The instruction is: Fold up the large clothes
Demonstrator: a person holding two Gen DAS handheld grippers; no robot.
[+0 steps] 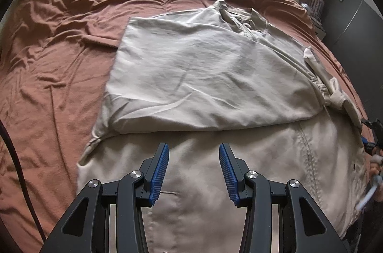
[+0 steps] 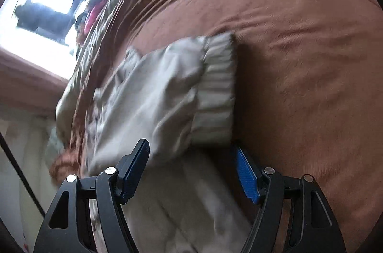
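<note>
The left tool (image 1: 194, 171) hangs with its fingers spread apart over the beige jacket (image 1: 205, 76), gripping nothing. Just ahead of it, one folded panel lies across the jacket body on the rust-brown bedspread (image 1: 55, 57). The right tool (image 2: 191, 171), fingers apart, straddles the ribbed cuff (image 2: 216, 90) of the sleeve without clamping it; the view is blurred.

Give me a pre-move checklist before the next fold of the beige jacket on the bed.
1. Left claw open over the jacket: ok.
2. Right claw open around the sleeve with the ribbed cuff: ok.
3. Right claw gripping the sleeve: not ok, jaws apart.
4. One side already folded across the body: ok.
5. Jacket lying on the brown bedspread: ok.
6. Right view sharp enough to judge contact: cannot tell, blurred.
</note>
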